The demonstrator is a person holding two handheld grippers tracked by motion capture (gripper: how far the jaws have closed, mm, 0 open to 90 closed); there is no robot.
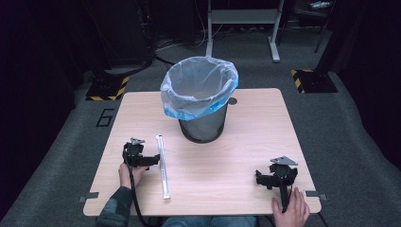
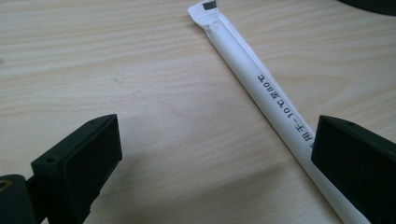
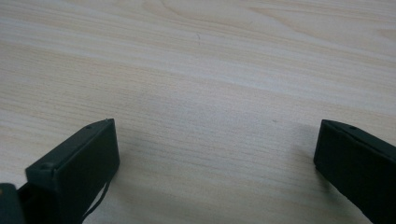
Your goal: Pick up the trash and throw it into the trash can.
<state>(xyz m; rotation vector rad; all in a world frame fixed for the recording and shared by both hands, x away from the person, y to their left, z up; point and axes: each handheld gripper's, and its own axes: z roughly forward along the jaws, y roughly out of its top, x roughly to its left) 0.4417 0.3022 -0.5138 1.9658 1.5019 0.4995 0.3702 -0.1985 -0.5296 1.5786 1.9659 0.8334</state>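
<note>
**Black jaws wide beside one paper-wrapped stick**

Black plastic, the two jaws of the left gripper stand spread wide and hold nothing. In the left gripper view, the one long white paper-wrapped stick with small black print runs slantwise on the tabletop, its near stretch passing under the right-hand jaw; whether that jaw touches it I cannot tell. In the high view the left gripper sits low at the near left of the table, with the stick lying just to its right, running from far to near. One hand in a dark checked sleeve holds it.

At the near right, the right gripper rests on the light wood-grain table, jaws likewise apart and empty over bare wood in the right gripper view, a second hand behind it.

Farther off, centred at the far side, stands one dark round wastebasket lined with one clear bag with a blue hem.
</note>
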